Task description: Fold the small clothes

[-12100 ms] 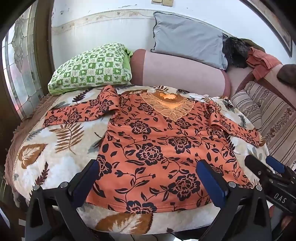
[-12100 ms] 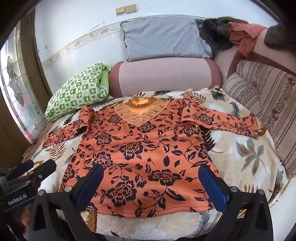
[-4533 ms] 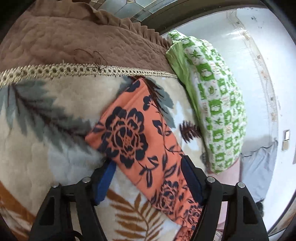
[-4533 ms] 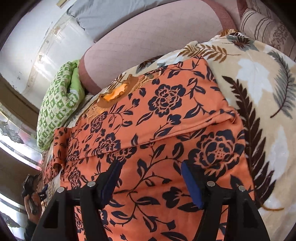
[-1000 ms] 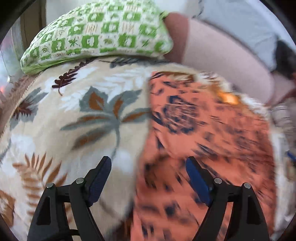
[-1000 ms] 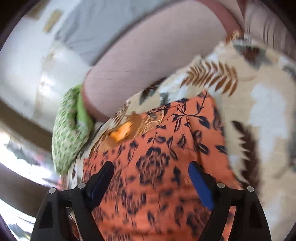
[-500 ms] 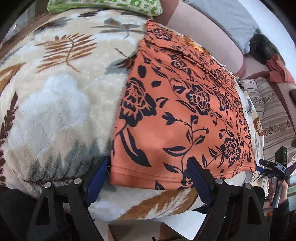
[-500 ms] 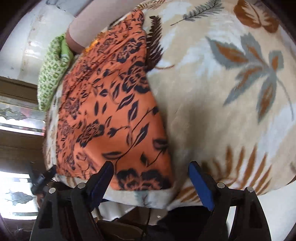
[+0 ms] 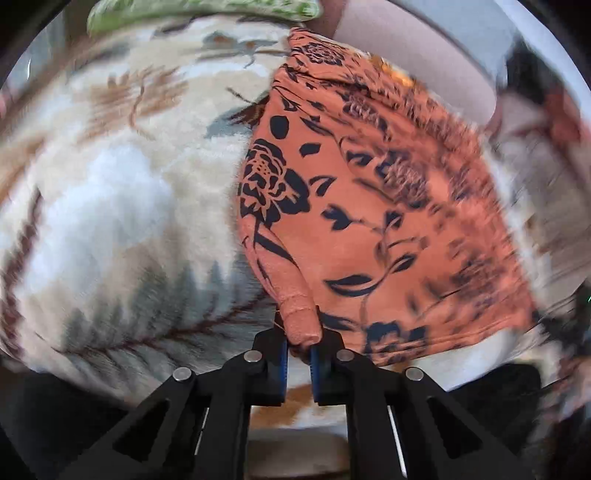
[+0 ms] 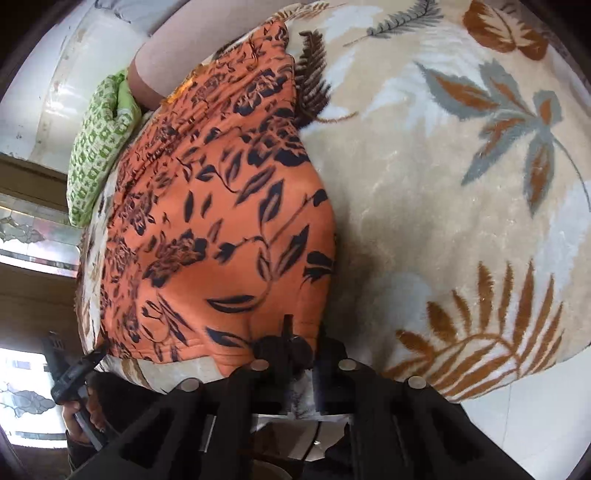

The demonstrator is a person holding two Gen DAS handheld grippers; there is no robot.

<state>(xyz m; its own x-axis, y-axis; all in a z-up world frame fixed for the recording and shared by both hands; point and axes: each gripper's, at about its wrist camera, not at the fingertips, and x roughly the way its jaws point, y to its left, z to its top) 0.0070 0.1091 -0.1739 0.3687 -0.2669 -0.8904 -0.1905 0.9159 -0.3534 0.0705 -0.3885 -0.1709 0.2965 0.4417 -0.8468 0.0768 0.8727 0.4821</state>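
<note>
- The top (image 9: 369, 206), orange with dark flowers, lies on the leaf-print blanket (image 9: 110, 206) with its sides folded in, so it makes a long strip.
- In the left wrist view the strip goes from 12 o'clock, near the green pillow (image 9: 199, 9), down to the hem at 6 o'clock; the blanket fills the side from 7 to 11 o'clock.
- The left gripper (image 9: 297, 350) has just been closing; its blue pads now stand narrow and pinch the hem corner, which is bunched into a small roll between them.
- In the right wrist view the top (image 10: 221, 229) fills the middle and the 9 o'clock side, and bare blanket (image 10: 461, 184) takes the side from 1 to 5 o'clock.
- The right gripper (image 10: 299, 354) has also just been closing; its jaws are narrow on the other hem corner, at 6 o'clock, and the cloth edge goes in between them.
- At 8 o'clock in this view the left gripper (image 10: 96, 356) shows small at the far hem corner, with a hand (image 10: 79, 410) on its handle.
- The left wrist view is blurred toward 3 o'clock; I cannot tell what lies there.
</note>
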